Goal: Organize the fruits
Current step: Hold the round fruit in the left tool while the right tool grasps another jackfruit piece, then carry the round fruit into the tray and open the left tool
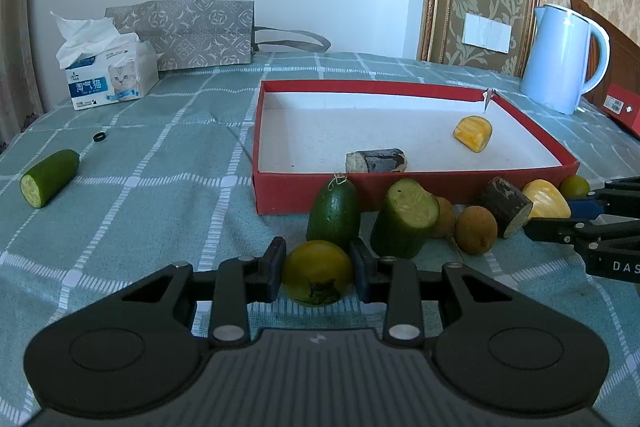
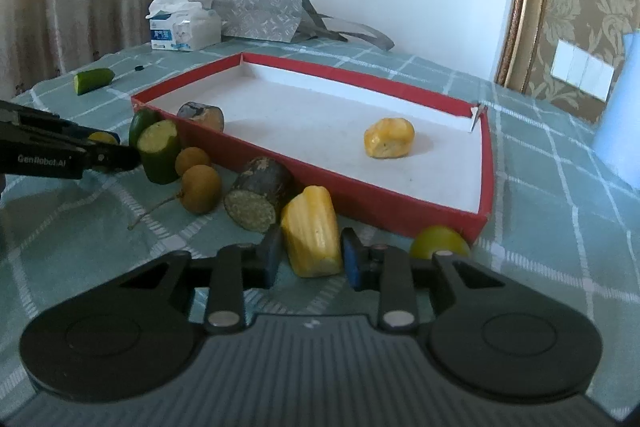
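My left gripper (image 1: 319,269) is shut on a round yellow-green fruit (image 1: 318,273) low over the checked cloth. My right gripper (image 2: 312,261) is shut on a yellow jackfruit piece (image 2: 314,235) just in front of the red box (image 2: 360,203). Inside the box lie another yellow piece (image 1: 473,133) and a dark sugarcane chunk (image 1: 376,161). Along the box's front wall (image 1: 400,187) stand two cucumber pieces (image 1: 404,219), two brown longans (image 1: 476,229), a sugarcane chunk (image 1: 506,211) and a small green fruit (image 1: 574,186).
A cucumber half (image 1: 50,177) and a small black ring (image 1: 99,137) lie far left on the cloth. A tissue box (image 1: 108,75) and a grey paper bag (image 1: 192,31) stand at the back. A pale blue kettle (image 1: 560,59) stands back right.
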{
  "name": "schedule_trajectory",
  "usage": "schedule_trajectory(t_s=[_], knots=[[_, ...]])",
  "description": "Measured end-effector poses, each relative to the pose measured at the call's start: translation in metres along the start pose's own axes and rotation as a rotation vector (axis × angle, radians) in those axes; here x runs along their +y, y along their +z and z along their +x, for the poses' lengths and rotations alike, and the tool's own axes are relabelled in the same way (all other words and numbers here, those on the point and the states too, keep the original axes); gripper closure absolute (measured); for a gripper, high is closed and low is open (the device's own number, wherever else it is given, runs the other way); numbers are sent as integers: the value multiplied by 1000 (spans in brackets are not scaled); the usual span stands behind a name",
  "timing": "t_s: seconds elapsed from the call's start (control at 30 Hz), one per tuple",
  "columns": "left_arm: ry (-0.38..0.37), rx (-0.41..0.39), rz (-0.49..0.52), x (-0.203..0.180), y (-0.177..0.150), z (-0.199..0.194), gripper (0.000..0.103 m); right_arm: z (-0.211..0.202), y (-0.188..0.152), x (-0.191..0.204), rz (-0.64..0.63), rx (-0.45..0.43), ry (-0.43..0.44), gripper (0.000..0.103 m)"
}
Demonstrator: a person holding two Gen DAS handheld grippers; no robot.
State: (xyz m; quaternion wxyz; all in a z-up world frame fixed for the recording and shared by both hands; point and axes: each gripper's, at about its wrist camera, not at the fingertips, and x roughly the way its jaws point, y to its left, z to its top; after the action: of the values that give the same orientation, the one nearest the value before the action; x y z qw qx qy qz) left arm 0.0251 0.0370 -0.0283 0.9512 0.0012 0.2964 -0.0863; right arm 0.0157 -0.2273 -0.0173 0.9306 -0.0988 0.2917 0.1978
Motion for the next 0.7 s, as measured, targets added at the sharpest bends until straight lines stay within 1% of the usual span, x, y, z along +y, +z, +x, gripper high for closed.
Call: schedule_trajectory(t_s=[0.07,0.13,0.2,0.47,0.57,0.7], knots=[[-2,0,-3,-1,0,0,69,-1,0,1,-6,-5,-2,76],[-5,-1,-7,0,1,0,69,-2,0,-4,28,-15,2,76],[-6,-1,-8,1,1,0,69,1,1,-7,47,2,11,76],[18,-22,-12,5,0,-9,70,2,1,-4,31,7,-1,76],[15,-52,-4,5,6,-20,69,3,2,-3,26,8,-3,76],[14,-101,46,-2,26,-30,69,3,1,-1,11,7,-13,76]])
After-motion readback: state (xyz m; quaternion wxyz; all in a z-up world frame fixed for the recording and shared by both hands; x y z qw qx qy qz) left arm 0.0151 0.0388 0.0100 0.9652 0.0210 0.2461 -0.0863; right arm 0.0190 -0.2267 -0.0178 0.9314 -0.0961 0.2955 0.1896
